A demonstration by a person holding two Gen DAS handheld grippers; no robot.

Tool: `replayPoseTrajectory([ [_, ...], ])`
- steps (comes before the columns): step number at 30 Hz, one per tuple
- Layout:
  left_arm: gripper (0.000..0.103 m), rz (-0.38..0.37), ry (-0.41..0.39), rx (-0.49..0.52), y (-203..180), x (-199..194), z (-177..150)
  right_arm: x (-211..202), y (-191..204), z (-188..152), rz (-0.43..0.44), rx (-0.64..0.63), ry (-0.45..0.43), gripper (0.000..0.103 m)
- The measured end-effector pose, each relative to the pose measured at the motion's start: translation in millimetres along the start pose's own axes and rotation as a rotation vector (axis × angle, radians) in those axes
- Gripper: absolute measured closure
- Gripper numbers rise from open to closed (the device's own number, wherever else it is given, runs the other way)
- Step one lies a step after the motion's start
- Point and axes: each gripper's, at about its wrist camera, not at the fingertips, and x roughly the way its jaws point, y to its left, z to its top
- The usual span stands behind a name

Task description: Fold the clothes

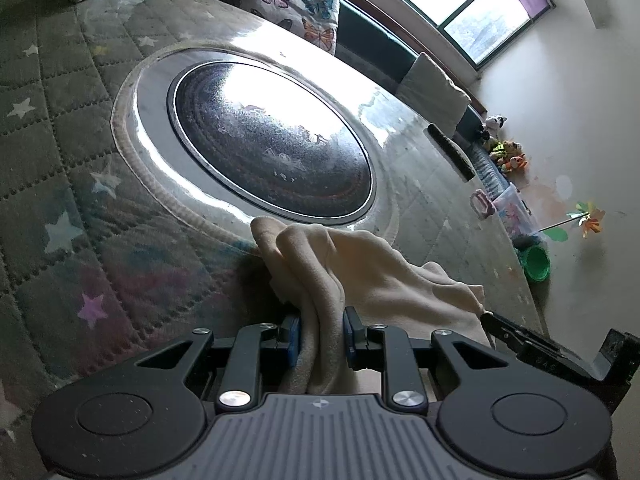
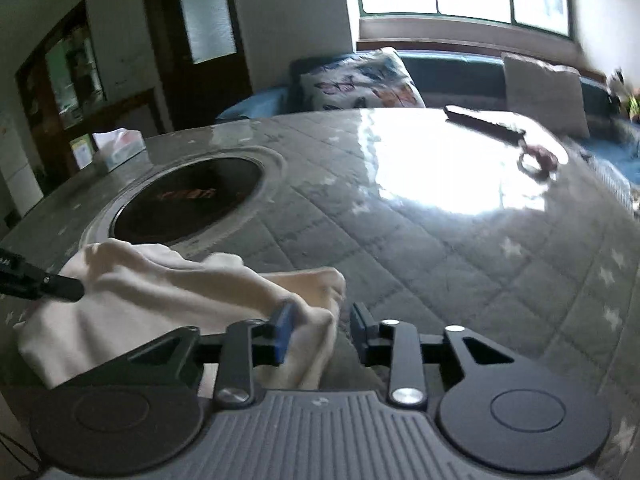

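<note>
A cream cloth garment (image 1: 360,264) lies bunched on the quilted table cover, just in front of the round dark plate. My left gripper (image 1: 322,338) is shut on a thick fold of it, the cloth squeezed between the blue pads. In the right wrist view the same cloth (image 2: 160,288) spreads to the left. My right gripper (image 2: 320,328) is open; a bunch of cloth lies against its left pad (image 2: 284,332), with a clear gap to the right pad. The left gripper's tip (image 2: 44,284) shows at the left edge, on the cloth.
A round dark glass plate (image 1: 272,140) is set in the table's middle. A tissue box (image 2: 120,148), a black remote (image 2: 484,122) and a pink ring (image 2: 536,160) lie on the table. A sofa with a butterfly cushion (image 1: 296,0) stands behind. Toys (image 1: 504,148) lie by the wall.
</note>
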Motion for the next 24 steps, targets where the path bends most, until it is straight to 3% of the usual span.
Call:
replayPoseTrajectory([
  [3,0.080,0.022,-0.004,0.013,-4.9,-1.0,1.0,3.4,-4.5,-2.6,0.034,0.047,-0.003,0.073],
  [5,0.081,0.034,-0.011,0.029,-10.0,-2.1,2.5,5.1,-4.8,-3.0,0.061,0.067,-0.005,0.090],
  [6,0.081,0.041,-0.015,0.039,-13.6,-2.8,3.2,3.6,-4.4,-2.9,0.066,0.068,-0.012,0.092],
  [12,0.084,0.024,-0.044,0.126,-47.1,-4.2,19.5,-16.9,-11.2,4.5,0.078,0.090,-0.077,0.096],
  [24,0.085,-0.091,0.026,0.314,-152.0,90.5,58.5,-58.1,-90.4,38.0,-0.156,0.104,-0.171,0.096],
])
